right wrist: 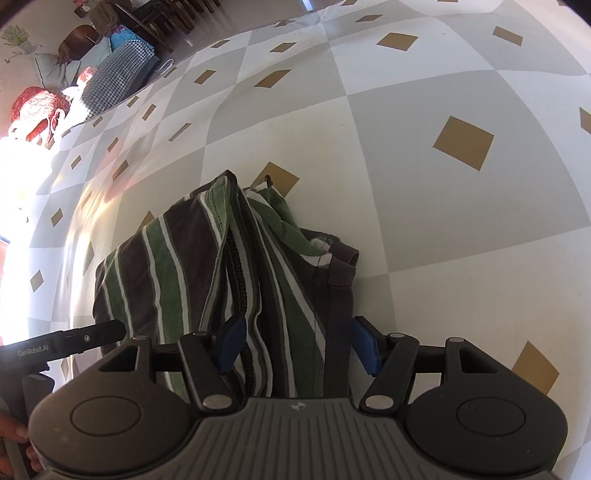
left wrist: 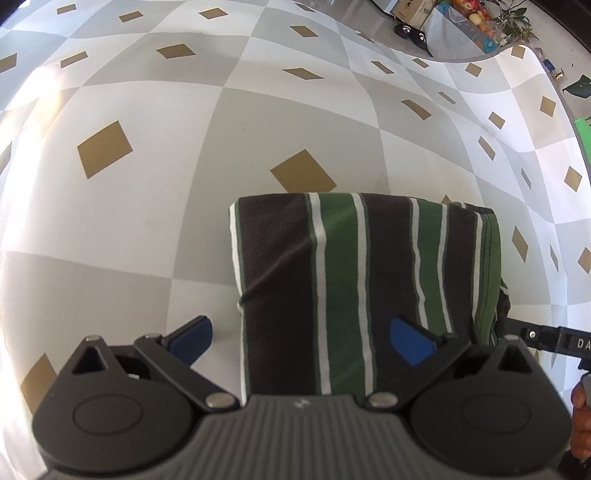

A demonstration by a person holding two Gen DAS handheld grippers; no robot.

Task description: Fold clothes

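Observation:
A folded garment [left wrist: 340,277] with dark brown, green and white stripes lies on the checked tablecloth [left wrist: 147,221]. My left gripper [left wrist: 303,341] hovers open and wide over its near left corner, one pad above bare tablecloth and the other above the stripes. In the right wrist view the garment's [right wrist: 177,266] thick layered edge, with a dark waistband loop, bunches up between the blue pads. It fills the whole gap there, and my right gripper [right wrist: 297,345] is shut on that bundle. The right gripper's finger [left wrist: 535,336] meets the garment's right edge in the left wrist view.
The grey and white tablecloth [right wrist: 443,240] with tan diamonds spreads far beyond the garment. Past its curved edge [left wrist: 461,61] stand boxes and fruit [left wrist: 472,14]. A houndstooth cushion [right wrist: 118,74] lies beyond the other side. A hand [left wrist: 581,424] shows at the frame's right edge.

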